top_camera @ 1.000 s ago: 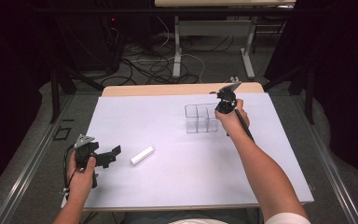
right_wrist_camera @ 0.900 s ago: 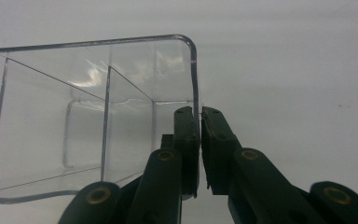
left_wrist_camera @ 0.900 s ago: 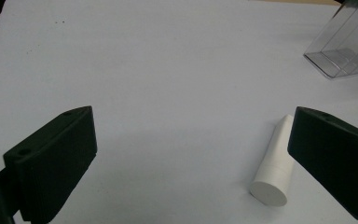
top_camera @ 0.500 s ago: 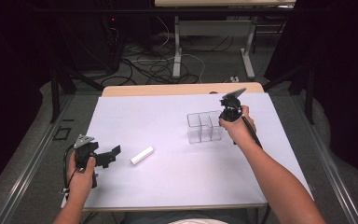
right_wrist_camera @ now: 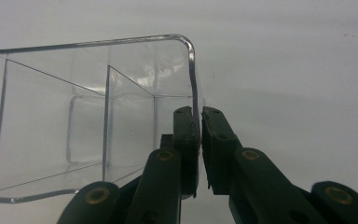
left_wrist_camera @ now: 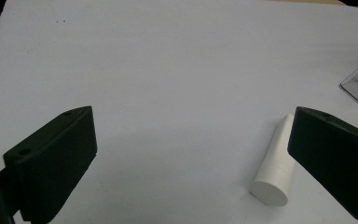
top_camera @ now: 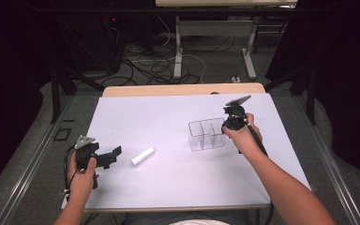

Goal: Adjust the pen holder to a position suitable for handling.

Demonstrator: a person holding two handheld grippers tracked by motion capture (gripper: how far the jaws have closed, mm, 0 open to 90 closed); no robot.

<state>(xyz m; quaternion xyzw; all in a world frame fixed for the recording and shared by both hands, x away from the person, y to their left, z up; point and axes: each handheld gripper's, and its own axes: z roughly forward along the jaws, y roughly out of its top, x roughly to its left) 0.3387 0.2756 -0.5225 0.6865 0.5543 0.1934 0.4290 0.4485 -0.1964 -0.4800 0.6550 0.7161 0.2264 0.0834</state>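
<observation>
A clear plastic box with divided compartments sits right of centre on the white table. My right gripper is shut on the box's right wall; in the right gripper view the thin wall runs between the two pads, with my right gripper clamped on it. A short white cylinder lies on the table left of centre. My left gripper stands open just left of it, resting low. In the left gripper view the cylinder lies beside the right jaw, with my left gripper holding nothing.
The wooden table edge runs along the back. Beyond it are table legs and cables on the floor. Metal rails flank the table on both sides.
My right gripper has dragged the clear box to the right and a little toward me. The left gripper and the white cylinder have stayed where they were.
</observation>
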